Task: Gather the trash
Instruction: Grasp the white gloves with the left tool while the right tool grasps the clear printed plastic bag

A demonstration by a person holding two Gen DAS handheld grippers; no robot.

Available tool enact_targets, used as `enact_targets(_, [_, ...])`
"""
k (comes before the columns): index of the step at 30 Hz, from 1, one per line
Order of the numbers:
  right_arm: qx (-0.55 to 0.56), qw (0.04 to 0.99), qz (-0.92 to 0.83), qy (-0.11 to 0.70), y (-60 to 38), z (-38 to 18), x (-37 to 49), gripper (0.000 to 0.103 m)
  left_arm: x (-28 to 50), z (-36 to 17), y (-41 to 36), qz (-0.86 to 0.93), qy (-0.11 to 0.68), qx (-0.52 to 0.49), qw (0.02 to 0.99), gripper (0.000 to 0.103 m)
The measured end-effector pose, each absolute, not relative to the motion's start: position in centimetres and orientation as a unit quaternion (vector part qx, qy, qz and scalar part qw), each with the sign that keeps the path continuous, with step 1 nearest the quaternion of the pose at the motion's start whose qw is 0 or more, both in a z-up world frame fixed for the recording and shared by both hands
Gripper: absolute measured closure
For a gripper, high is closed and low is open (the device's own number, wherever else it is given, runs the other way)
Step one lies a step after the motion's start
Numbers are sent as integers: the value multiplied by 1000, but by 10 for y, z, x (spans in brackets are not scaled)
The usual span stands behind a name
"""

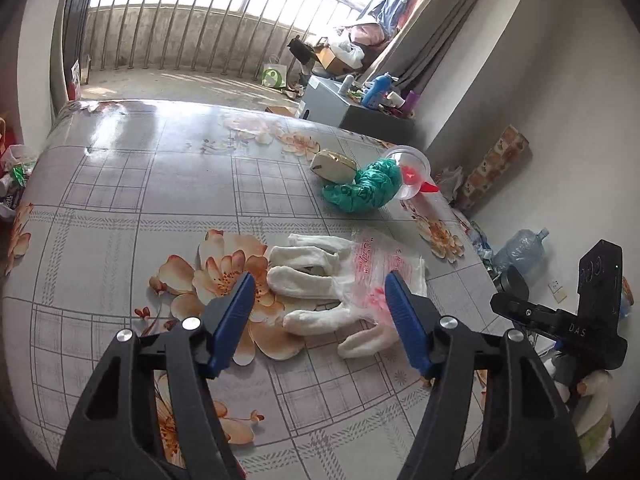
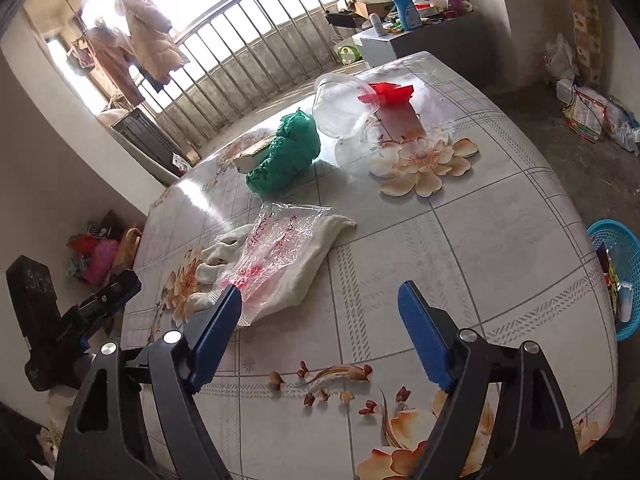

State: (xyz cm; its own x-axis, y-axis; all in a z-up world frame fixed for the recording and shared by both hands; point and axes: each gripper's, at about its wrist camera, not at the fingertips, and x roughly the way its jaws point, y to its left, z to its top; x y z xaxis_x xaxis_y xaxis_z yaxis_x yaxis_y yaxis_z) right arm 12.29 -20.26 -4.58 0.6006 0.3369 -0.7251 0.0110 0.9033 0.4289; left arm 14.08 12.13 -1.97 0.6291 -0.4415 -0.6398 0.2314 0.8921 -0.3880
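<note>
While both hand-held grippers (image 1: 320, 300) (image 2: 320, 308) gape empty, glove (image 1: 320, 288) lies mid-table (image 1: 120, 208).

Grey checked tablecloth (image 1: 120, 208) printed with orange flowers. On it: white cotton glove (image 1: 316, 284), clear plastic bag with red print (image 2: 276, 248), crumpled green bag (image 1: 368, 188), blue mesh basket (image 2: 624, 256) at right.

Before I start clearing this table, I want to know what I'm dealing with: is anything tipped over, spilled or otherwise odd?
Yes. The clear plastic cup lies tipped on its side against the green plastic bag, with a red scrap at its mouth. A crinkled clear wrapper is draped over a white glove. No liquid spill is visible.
</note>
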Motion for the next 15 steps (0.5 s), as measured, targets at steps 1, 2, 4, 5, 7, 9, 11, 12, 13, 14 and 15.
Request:
enact_targets(1, [197,870,95,441,-199,-47,129,29,147,-24,118,-191,393,-131,890,44])
enact_targets(2, [195,869,98,445,-195,-47,136,32,153,-27,114,-194,397,-128,888,47])
enact_targets(4, [186,867,101,451,-187,-49,149,36,164,-31,108,-203,402,-121,885,51])
enact_targets(5, [180,867,101,454,-183,-50,155,40,170,-34,105,-207,404,-117,883,51])
enact_targets(7, [174,865,102,459,-177,-52,166,45,181,-39,97,-207,410,-105,882,51])
enact_targets(9, [170,864,103,462,-174,-53,177,48,189,-44,92,-205,416,-92,881,56])
enact_targets(11, [173,863,99,465,-174,-55,187,50,196,-51,88,-204,421,-83,880,61])
enact_targets(12, [176,863,98,464,-175,-55,192,51,199,-53,86,-205,424,-80,879,62])
enact_targets(13, [179,863,94,463,-177,-56,197,51,201,-56,84,-206,428,-76,877,63])
enact_targets(14, [182,862,90,464,-180,-57,202,51,202,-59,83,-204,432,-72,876,64])
enact_targets(15, [187,861,87,465,-181,-59,207,51,203,-61,82,-203,436,-70,874,65])
